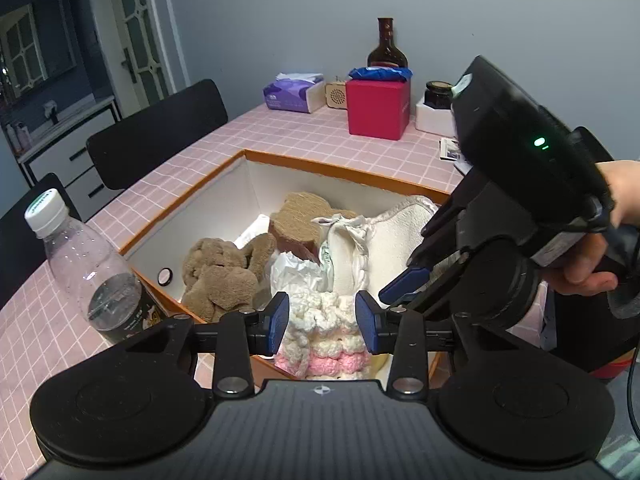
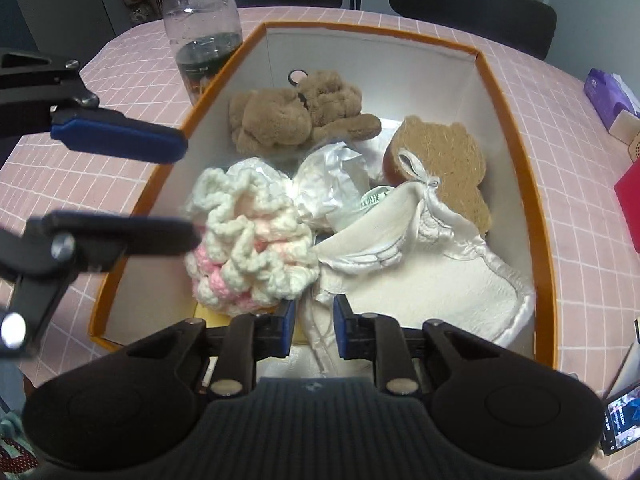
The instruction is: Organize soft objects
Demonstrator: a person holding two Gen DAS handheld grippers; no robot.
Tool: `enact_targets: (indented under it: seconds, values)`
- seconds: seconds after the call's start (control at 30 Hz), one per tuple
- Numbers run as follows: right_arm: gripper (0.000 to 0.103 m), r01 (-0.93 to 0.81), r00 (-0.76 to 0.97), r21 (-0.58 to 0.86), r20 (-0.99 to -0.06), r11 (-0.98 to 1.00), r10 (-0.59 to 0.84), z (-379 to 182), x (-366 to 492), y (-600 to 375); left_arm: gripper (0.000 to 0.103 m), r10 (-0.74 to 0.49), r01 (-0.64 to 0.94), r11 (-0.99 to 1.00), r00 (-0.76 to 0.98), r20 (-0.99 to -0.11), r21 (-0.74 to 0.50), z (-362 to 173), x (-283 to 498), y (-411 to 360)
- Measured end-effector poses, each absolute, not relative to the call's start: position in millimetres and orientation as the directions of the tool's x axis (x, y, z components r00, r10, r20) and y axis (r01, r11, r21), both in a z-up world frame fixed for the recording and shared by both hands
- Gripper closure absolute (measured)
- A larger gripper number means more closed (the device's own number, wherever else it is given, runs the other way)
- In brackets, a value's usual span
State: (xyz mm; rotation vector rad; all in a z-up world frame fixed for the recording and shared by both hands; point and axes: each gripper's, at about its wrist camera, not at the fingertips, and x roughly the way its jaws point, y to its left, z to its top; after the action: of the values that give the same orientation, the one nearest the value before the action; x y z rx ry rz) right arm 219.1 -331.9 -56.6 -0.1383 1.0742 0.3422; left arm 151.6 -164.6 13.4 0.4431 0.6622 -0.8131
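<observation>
An orange-rimmed white box point(image 2: 532, 184) point(image 1: 192, 196) holds the soft things: a brown plush toy point(image 2: 288, 116) point(image 1: 220, 276), a bear-shaped brown sponge point(image 2: 448, 160) point(image 1: 300, 220), crumpled white plastic point(image 2: 332, 188), a white and pink crocheted piece point(image 2: 252, 244) point(image 1: 324, 320) and a cream cloth with satin trim point(image 2: 420, 280) point(image 1: 396, 232). My left gripper point(image 1: 322, 322) is open above the crocheted piece, not touching it; it also shows at the left of the right wrist view point(image 2: 188, 188). My right gripper point(image 2: 315, 330) is open a little above the cream cloth's near edge, holding nothing.
A plastic bottle point(image 1: 88, 264) point(image 2: 204, 28) stands against the box's outer wall. A red box point(image 1: 378, 108), tissue pack point(image 1: 292, 92), brown glass bottle point(image 1: 386, 46) and jar point(image 1: 438, 94) stand on the pink checked table point(image 1: 304, 136). Black chairs point(image 1: 160, 128) line its edge.
</observation>
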Motion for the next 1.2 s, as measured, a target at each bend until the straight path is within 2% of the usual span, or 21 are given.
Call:
enact_targets:
  seconds: [0.1, 0.27, 0.33, 0.53, 0.6, 0.73, 0.83, 0.9, 1.0, 1.13, 1.2]
  values:
    - [0.083, -0.342, 0.478, 0.034, -0.854, 0.939, 0.205, -39.7, 209.4, -332.2, 0.057, -0.531, 0.77, 0.63, 0.524, -0.666, 0.103, 17.4, 148.2, -159.5]
    - [0.081, -0.343, 0.58, -0.007, -0.788, 0.939, 0.206, -6.0, 184.6, -329.3, 0.057, -0.572, 0.741, 0.665, 0.586, -0.574, 0.094, 36.2, 131.7, -142.5]
    - [0.072, -0.338, 0.632, -0.027, -0.747, 0.941, 0.206, 7.2, 170.8, -326.7, 0.057, -0.58, 0.72, 0.688, 0.619, -0.53, 0.088, 43.0, 124.7, -133.5]
    - [0.057, -0.315, 0.773, -0.11, -0.607, 0.942, 0.188, 31.2, 129.9, -309.0, 0.057, -0.557, 0.632, 0.77, 0.733, -0.39, 0.089, 56.0, 100.1, -102.9]
    - [0.056, -0.302, 0.805, -0.132, -0.567, 0.944, 0.178, 32.8, 118.8, -302.2, 0.057, -0.537, 0.598, 0.796, 0.767, -0.351, 0.089, 56.3, 91.9, -93.8]
    - [0.044, -0.28, 0.866, -0.152, -0.467, 0.948, 0.181, 31.3, 94.7, -288.7, 0.057, -0.501, 0.545, 0.833, 0.814, -0.295, 0.09, 51.4, 76.5, -76.3]
    - [0.036, -0.269, 0.896, -0.159, -0.403, 0.95, 0.186, 25.4, 77.3, -279.9, 0.055, -0.459, 0.501, 0.858, 0.846, -0.273, 0.11, 41.7, 66.1, -67.6]
    - [0.035, -0.267, 0.909, -0.16, -0.369, 0.95, 0.194, 19.5, 67.0, -273.6, 0.049, -0.421, 0.465, 0.874, 0.868, -0.263, 0.137, 32.9, 60.1, -64.6]
    - [0.021, -0.246, 0.927, -0.148, -0.325, 0.958, 0.188, 6.1, 56.5, -265.9, 0.044, -0.327, 0.365, 0.916, 0.921, -0.213, 0.169, 16.8, 49.0, -59.3]
    - [0.019, -0.199, 0.947, -0.136, -0.283, 0.971, 0.154, -16.4, 46.8, -258.4, 0.041, -0.216, 0.234, 0.955, 0.97, -0.115, 0.184, -9.2, 31.7, -53.2]
    - [0.018, -0.169, 0.953, -0.112, -0.272, 0.979, 0.134, -27.2, 42.8, -258.7, 0.041, -0.159, 0.172, 0.971, 0.983, -0.093, 0.168, -21.3, 28.2, -51.4]
